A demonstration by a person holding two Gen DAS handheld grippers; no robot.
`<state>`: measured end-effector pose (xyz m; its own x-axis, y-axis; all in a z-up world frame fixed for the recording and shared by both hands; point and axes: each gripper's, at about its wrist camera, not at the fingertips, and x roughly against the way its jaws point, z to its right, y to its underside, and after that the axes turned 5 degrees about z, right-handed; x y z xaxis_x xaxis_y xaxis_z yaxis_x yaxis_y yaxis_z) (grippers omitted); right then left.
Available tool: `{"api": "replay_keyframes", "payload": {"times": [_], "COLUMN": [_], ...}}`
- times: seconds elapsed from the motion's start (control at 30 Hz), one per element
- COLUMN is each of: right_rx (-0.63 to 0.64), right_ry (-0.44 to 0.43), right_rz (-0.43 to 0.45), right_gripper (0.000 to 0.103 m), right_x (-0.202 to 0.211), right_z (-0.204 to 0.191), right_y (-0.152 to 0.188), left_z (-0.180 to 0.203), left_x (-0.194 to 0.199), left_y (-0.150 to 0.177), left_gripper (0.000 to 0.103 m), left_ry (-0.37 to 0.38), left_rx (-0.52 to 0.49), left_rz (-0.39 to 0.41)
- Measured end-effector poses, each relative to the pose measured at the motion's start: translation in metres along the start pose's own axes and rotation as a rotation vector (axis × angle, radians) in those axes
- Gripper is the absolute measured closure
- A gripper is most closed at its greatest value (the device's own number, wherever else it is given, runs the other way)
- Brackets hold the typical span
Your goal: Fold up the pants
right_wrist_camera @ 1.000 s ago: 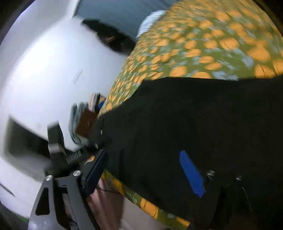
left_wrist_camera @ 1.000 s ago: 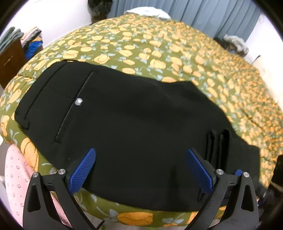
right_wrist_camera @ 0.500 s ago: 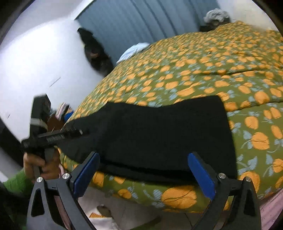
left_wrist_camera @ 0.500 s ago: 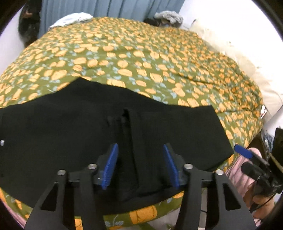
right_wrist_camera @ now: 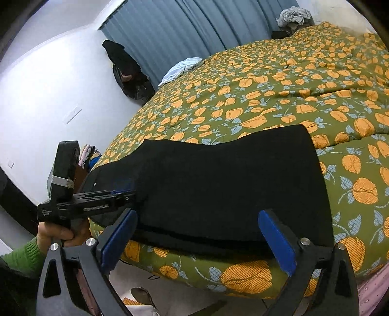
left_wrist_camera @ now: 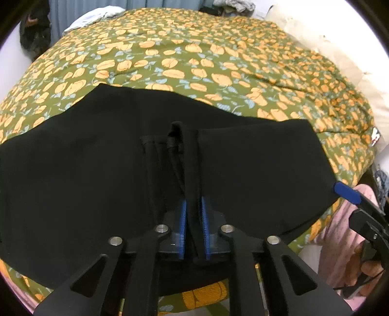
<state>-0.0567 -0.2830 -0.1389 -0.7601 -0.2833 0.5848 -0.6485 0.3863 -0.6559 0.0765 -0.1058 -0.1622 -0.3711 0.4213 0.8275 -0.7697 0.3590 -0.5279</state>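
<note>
My left gripper (left_wrist_camera: 193,227) sits at the near edge of the bed. Its jaws have just been closing and are now pinched on a raised fold of the black pants (left_wrist_camera: 85,170), blue pads (left_wrist_camera: 182,220) pressed to either side of the cloth ridge. From my right camera I see the same gripper side-on at the pants' left end, a hand (right_wrist_camera: 60,234) in a green sleeve (right_wrist_camera: 20,258) gripping its handle.

My right gripper (right_wrist_camera: 199,239) has its jaws spread wide, pads (right_wrist_camera: 276,239) well apart, nothing between them but air. It hovers just off the near edge of the mattress, lined up with the hem end of the pants, no contact that I can see. One blue pad tip also shows at the right edge of my left view, beside the pants' corner.

Pants lie flat across the near part of the floral bedspread (right_wrist_camera: 279,97), long side running along the bed edge, apparently already doubled over, near edge slightly overhanging.

Farther out: bare green-and-orange bedspread, then a pale striped cloth (right_wrist_camera: 181,66) at the far side of the bed, a grey bundle (right_wrist_camera: 294,14) at the far corner, blue-grey curtains (right_wrist_camera: 194,26) behind, dark clothing (right_wrist_camera: 126,70) hanging by the white wall.
</note>
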Motion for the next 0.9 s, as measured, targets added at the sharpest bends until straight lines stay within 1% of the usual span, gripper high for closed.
{"api": "replay_keyframes", "payload": {"times": [0.07,0.17,0.33,0.43,0.5,0.53,0.6,0.63,0.7,0.77,0.8,0.87,0.9], "right_rx": [0.000,0.007,-0.019,-0.056,-0.074,-0.081,-0.102,-0.097,-0.067,-0.051,-0.038,-0.024,-0.016], "right_ry": [0.001,0.000,0.027,0.073,0.098,0.109,0.123,0.127,0.135,0.107,0.107,0.111,0.133], "right_rz": [-0.008,-0.007,0.058,0.083,0.055,0.016,-0.104,-0.126,-0.106,-0.059,-0.029,-0.016,-0.027], "right_gripper": [0.004,0.004,0.004,0.004,0.004,0.004,0.003,0.003,0.003,0.004,0.004,0.004,0.003], "right_x": [-0.002,0.001,0.018,0.019,0.010,0.002,-0.022,-0.027,-0.022,-0.013,-0.008,-0.009,-0.014], "right_z": [0.000,0.000,0.010,0.028,0.038,0.043,0.057,0.058,0.052,0.044,0.040,0.039,0.041], "right_y": [0.001,0.002,-0.009,-0.021,-0.024,-0.022,-0.012,-0.009,-0.016,-0.028,-0.037,-0.047,-0.052], "left_z": [-0.002,-0.011,-0.017,-0.014,-0.014,-0.015,-0.016,-0.016,-0.016,-0.015,-0.015,-0.015,-0.015], "left_x": [0.001,0.010,0.002,0.000,-0.002,-0.002,-0.002,-0.002,-0.002,-0.002,-0.002,-0.002,-0.002], "left_y": [0.000,0.000,0.005,0.005,0.005,0.006,0.006,0.006,0.006,0.006,0.007,0.007,0.007], "left_gripper": [0.098,0.098,0.098,0.098,0.097,0.097,0.097,0.097,0.096,0.096,0.096,0.096,0.096], "left_ry": [-0.006,-0.013,-0.016,-0.031,-0.030,-0.026,-0.023,-0.022,-0.026,-0.028,-0.029,-0.031,-0.032], "left_rx": [0.016,0.050,0.059,0.046,0.048,0.051,0.053,0.052,0.049,0.044,0.044,0.045,0.045], "left_rz": [-0.002,0.015,-0.009,-0.013,-0.017,-0.017,-0.018,-0.018,-0.017,-0.015,-0.015,-0.017,-0.018]}}
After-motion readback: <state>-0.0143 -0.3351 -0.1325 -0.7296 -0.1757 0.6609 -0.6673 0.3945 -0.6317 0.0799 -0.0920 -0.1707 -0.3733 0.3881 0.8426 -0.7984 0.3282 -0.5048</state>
